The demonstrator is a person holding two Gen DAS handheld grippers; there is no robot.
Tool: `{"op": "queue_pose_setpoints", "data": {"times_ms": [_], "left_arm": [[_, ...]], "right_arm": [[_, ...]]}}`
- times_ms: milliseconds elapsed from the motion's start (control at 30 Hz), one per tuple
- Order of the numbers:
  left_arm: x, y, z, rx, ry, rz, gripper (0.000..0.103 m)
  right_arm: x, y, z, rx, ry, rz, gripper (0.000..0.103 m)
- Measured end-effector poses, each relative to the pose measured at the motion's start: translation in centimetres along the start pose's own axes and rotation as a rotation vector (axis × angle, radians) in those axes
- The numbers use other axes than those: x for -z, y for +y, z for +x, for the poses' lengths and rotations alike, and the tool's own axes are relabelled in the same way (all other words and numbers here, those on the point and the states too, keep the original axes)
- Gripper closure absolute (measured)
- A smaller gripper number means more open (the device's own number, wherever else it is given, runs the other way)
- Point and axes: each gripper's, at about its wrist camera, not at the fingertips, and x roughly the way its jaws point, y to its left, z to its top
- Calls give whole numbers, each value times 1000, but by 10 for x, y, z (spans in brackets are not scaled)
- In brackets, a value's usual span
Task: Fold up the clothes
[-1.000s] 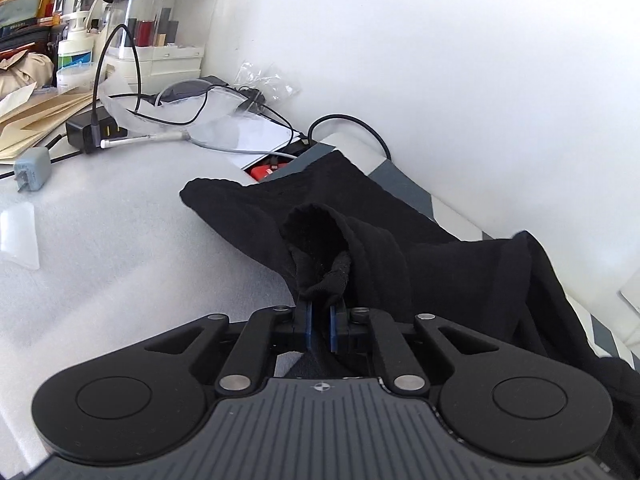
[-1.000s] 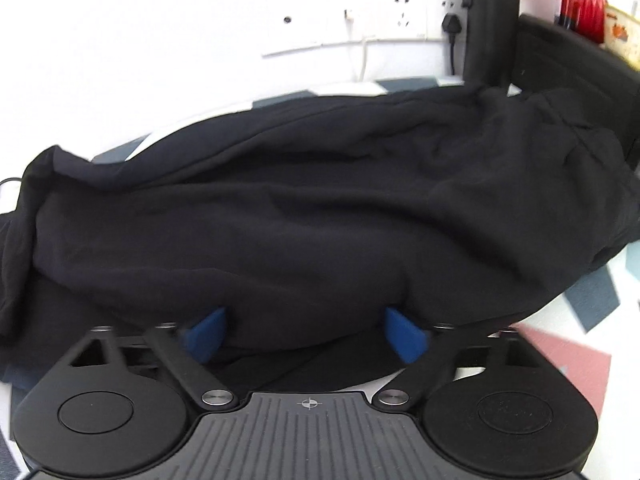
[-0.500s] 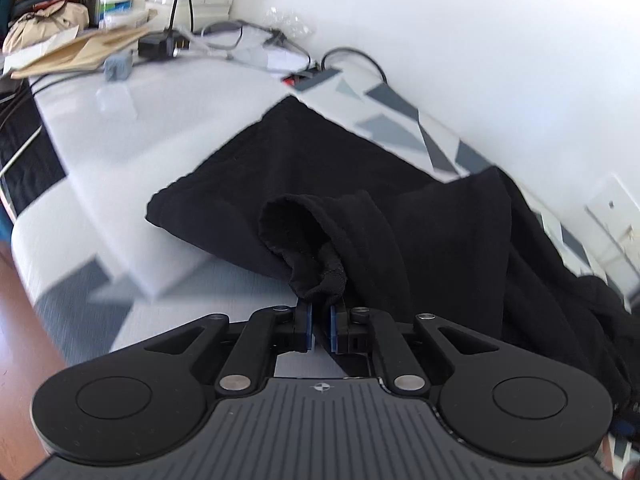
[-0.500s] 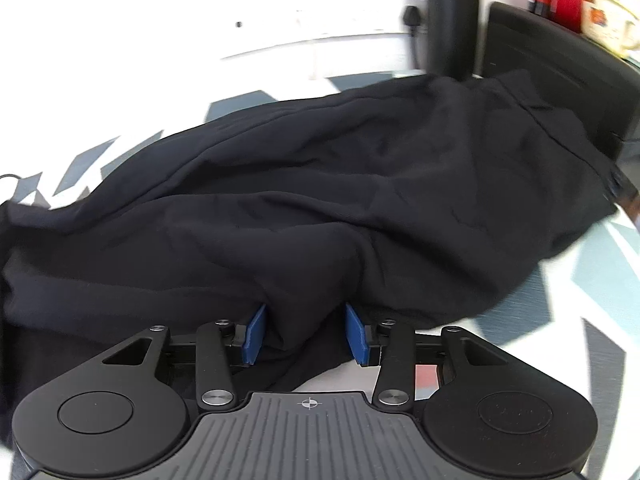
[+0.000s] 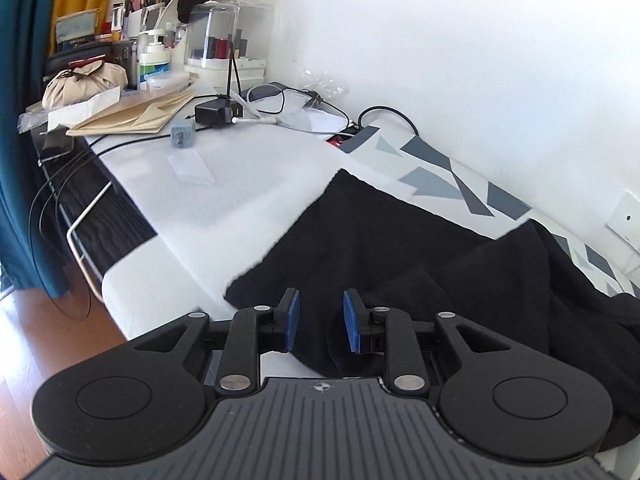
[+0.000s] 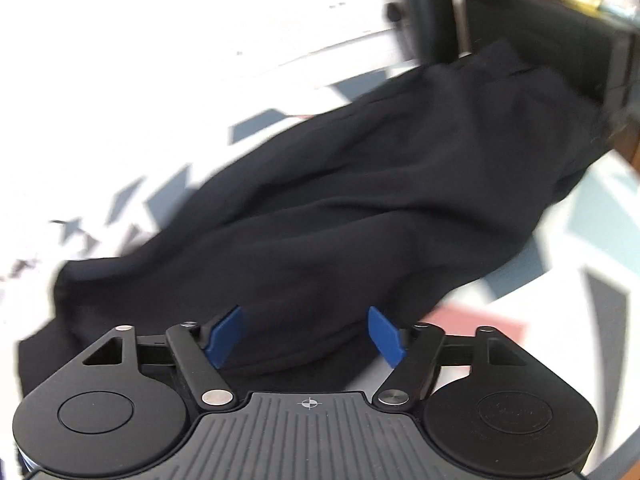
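A black garment (image 5: 420, 264) lies spread along a table with a white and grey patterned cloth (image 5: 436, 172). In the left wrist view one end lies flat near the table's front edge. My left gripper (image 5: 320, 322) is open, its blue pads (image 5: 291, 320) apart just above that end, holding nothing. In the blurred right wrist view the garment (image 6: 360, 200) is bunched in loose folds. My right gripper (image 6: 306, 334) is open wide at its near edge, with the cloth lying between the pads (image 6: 224, 334).
The far left of the table holds a charger (image 5: 214, 112), cables, brown envelopes (image 5: 132, 116), bottles and a cosmetics case (image 5: 228, 40). A white wall runs along the back. The table's front edge drops to a wood floor (image 5: 24, 360). A dark bottle (image 6: 424, 4) and black box (image 6: 560, 28) stand far right.
My left gripper has let go of the bunched cloth and opened; that end now lies flat. My right gripper, half closed on a fold, has opened wide and moved back.
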Motion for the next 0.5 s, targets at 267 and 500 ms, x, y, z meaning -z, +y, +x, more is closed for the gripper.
{"op": "queue_pose_setpoints", "data": {"times_ms": [267, 500], "left_arm": [[-31, 19, 59, 114, 66, 213, 74], [-40, 34, 92, 213, 90, 340, 52]], "right_arm": [[36, 53, 18, 25, -43, -16, 21], [76, 99, 34, 174, -96, 55, 17]]}}
